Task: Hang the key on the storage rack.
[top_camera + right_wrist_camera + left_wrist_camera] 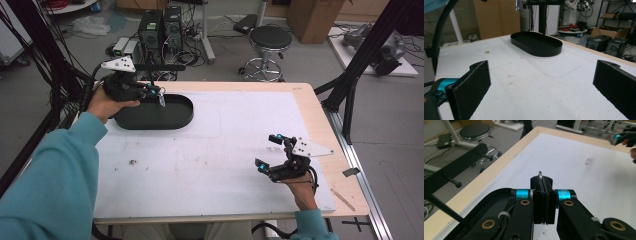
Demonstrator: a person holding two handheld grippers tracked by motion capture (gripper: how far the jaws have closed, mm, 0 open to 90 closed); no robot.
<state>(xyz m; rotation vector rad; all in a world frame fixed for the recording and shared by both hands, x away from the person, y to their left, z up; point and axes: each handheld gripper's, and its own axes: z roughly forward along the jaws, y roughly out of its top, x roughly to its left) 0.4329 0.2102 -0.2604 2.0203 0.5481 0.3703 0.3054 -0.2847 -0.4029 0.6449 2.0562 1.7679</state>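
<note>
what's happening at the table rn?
A person works with two handheld grippers. The left gripper is shut on a small thin clear piece and hangs over the near edge of the black oval tray at the far left of the white mat. The right gripper sits low over the mat's near right, jaws wide open and empty.

Count of things on and around the table

Two grippers: left gripper (159,95) far left, right gripper (268,151) near right; one black oval tray (172,121); one small clear piece (540,173); one round stool (270,37) beyond.
</note>
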